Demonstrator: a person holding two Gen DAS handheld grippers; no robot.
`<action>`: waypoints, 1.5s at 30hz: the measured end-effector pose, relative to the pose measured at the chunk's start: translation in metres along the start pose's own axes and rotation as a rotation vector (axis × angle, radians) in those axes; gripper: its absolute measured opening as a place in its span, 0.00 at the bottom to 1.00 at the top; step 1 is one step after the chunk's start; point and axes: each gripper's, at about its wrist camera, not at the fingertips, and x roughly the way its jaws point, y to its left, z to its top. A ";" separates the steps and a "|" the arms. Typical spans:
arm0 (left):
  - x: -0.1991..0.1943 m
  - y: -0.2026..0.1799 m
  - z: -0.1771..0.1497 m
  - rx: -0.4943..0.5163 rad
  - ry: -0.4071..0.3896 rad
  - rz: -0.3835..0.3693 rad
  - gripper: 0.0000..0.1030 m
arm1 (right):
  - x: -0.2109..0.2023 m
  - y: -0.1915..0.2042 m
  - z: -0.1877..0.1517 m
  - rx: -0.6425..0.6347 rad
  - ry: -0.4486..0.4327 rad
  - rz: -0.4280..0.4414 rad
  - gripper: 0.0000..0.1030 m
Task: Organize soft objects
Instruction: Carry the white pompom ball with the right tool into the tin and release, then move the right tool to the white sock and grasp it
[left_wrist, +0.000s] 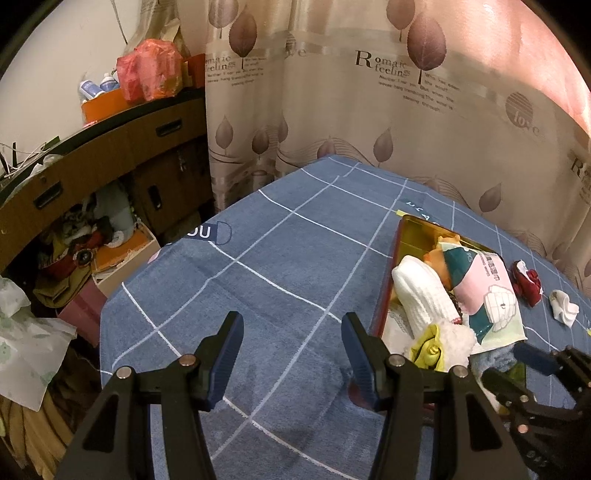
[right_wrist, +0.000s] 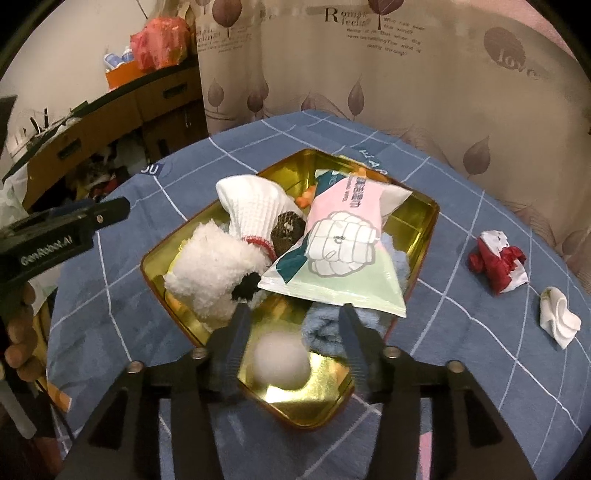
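Observation:
A gold tin tray (right_wrist: 421, 225) on the blue checked tablecloth holds a white sock (right_wrist: 255, 206), a fluffy white plush (right_wrist: 210, 273), a pink and green tissue pack (right_wrist: 343, 243), a blue towel (right_wrist: 325, 328) and a blurred white ball (right_wrist: 279, 360). My right gripper (right_wrist: 295, 314) is open above the tray's near corner, with the ball between and below its fingers. My left gripper (left_wrist: 291, 325) is open and empty over bare cloth left of the tray (left_wrist: 406, 229). A red and white crumpled cloth (right_wrist: 496, 260) and a white crumpled cloth (right_wrist: 557, 317) lie right of the tray.
A leaf-patterned curtain (left_wrist: 369, 92) hangs behind the table. A wooden cabinet (left_wrist: 92, 158) with clutter and boxes stands left of the table, past its edge. The left gripper's body (right_wrist: 55, 225) shows at the left in the right wrist view.

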 end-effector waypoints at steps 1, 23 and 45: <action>0.000 0.000 0.000 0.001 -0.001 0.002 0.55 | -0.004 -0.001 0.000 0.003 -0.011 -0.001 0.51; 0.000 -0.001 -0.003 0.010 0.002 0.010 0.55 | -0.072 -0.115 -0.047 0.180 -0.061 -0.175 0.64; 0.006 0.002 -0.001 0.008 0.002 0.059 0.55 | -0.049 -0.279 -0.066 0.482 -0.072 -0.344 0.76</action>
